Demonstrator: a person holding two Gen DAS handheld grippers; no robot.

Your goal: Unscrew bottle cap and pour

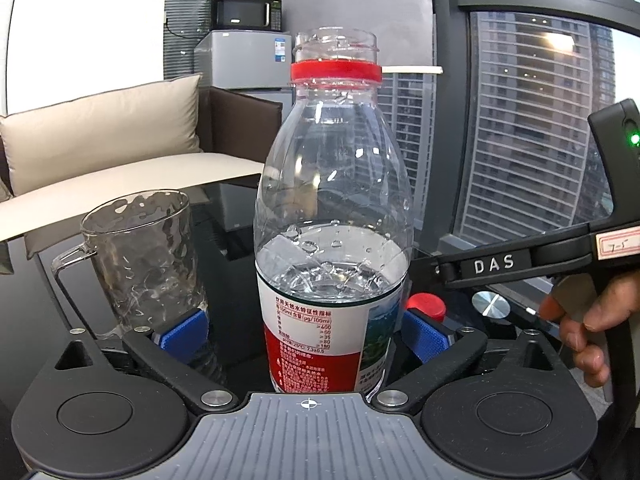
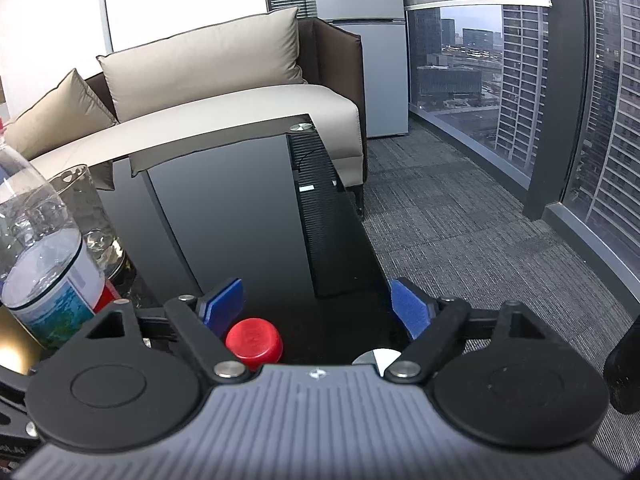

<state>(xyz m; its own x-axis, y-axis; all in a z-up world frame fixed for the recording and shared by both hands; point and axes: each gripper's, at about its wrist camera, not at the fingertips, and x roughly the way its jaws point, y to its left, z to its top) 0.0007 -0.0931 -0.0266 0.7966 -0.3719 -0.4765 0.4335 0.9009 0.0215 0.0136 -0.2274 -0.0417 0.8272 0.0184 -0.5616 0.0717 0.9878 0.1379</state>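
A clear plastic water bottle (image 1: 332, 216), uncapped, with a red neck ring and a red-and-white label, stands upright between the blue pads of my left gripper (image 1: 306, 334). The pads sit wide, beside its lower body, apart from it. It is about half full. A clear glass mug (image 1: 140, 256) stands to its left. The red cap (image 2: 254, 343) lies on the black table, inside the left pad of my open right gripper (image 2: 318, 308). It also shows behind the bottle in the left wrist view (image 1: 426, 306). The bottle (image 2: 44, 256) and mug (image 2: 86, 208) show at the right wrist view's left edge.
The black glass table (image 2: 240, 220) ends at a right edge with grey carpet (image 2: 460, 220) beyond. A beige sofa (image 2: 200, 92) stands behind it, with a fridge (image 2: 360, 40) and microwave (image 1: 246, 12) further back. The right tool and hand (image 1: 580, 264) sit to the bottle's right.
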